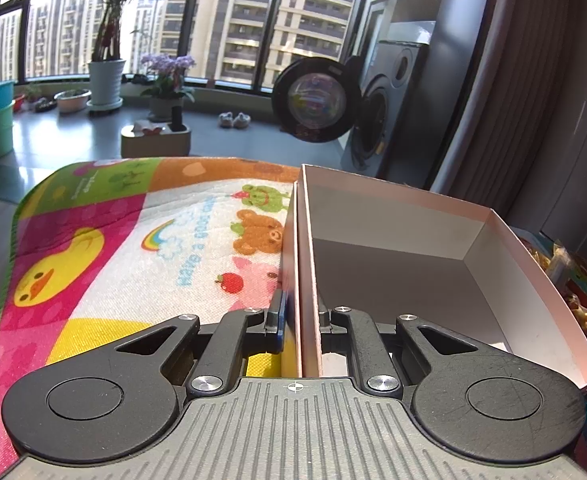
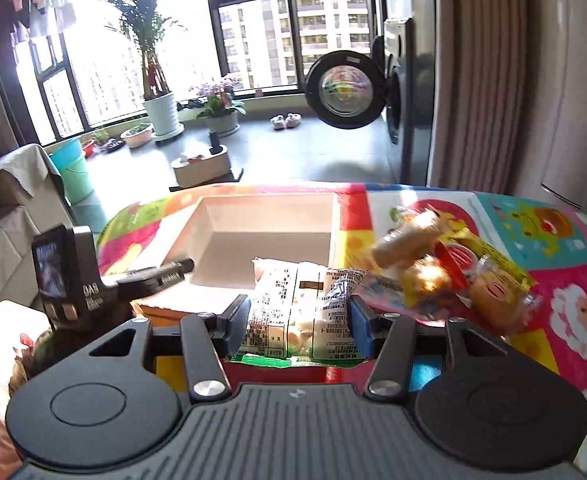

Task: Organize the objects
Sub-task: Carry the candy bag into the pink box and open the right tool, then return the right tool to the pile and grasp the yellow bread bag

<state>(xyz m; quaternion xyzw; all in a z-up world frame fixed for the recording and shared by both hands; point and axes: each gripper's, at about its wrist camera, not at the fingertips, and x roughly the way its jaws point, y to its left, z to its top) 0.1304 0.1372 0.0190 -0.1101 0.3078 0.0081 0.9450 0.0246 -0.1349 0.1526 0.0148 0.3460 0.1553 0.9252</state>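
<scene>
At centre frame, the left gripper (image 1: 299,320) pinches the near wall of the open white cardboard box (image 1: 405,216) on the colourful cartoon play mat (image 1: 133,248). The right gripper (image 2: 299,320), lower centre, clamps a clear printed snack packet (image 2: 301,312); more wrapped snacks (image 2: 449,272) lie right.

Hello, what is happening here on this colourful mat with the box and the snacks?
A person is tidying snacks with a handheld gripper in each hand. The left gripper is clamped on the side wall of the empty white box, holding it in place on the play mat. The right gripper has a white snack packet between its fingers, just in front of the box. More wrapped snacks lie in a pile to the right, not yet put away.
</scene>
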